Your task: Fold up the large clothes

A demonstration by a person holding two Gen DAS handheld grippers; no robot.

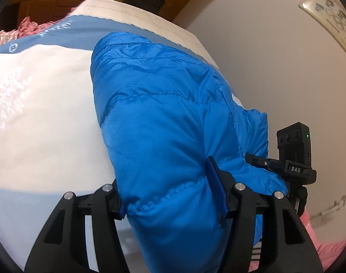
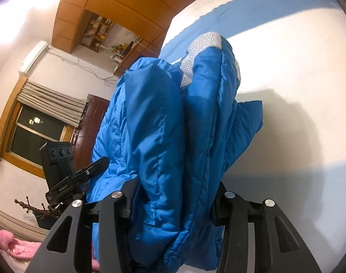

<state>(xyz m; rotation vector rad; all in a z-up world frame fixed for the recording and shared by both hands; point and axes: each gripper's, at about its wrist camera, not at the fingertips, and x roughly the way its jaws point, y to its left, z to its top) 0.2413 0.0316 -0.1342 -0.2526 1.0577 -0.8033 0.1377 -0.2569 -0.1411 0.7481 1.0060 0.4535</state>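
Observation:
A bright blue quilted puffer jacket (image 1: 164, 113) is bunched and lifted above the bed. My left gripper (image 1: 170, 195) is shut on a thick fold of it; the blue padding bulges between both jaws. In the left wrist view the right gripper (image 1: 286, 163) shows at the jacket's far right edge. My right gripper (image 2: 175, 207) is shut on another thick bundle of the same jacket (image 2: 164, 136), whose white dotted lining (image 2: 195, 54) shows at the top. The left gripper (image 2: 66, 175) appears at the left in the right wrist view, against the jacket's edge.
A white bedspread with a blue border (image 1: 43, 113) covers the bed below. Pink fabric (image 1: 25, 26) lies at the bed's far edge and also pink fabric (image 2: 18, 243) low in the right wrist view. A white wall (image 1: 275, 56), a window (image 2: 34, 134) and a wooden wardrobe (image 2: 118, 6) surround the bed.

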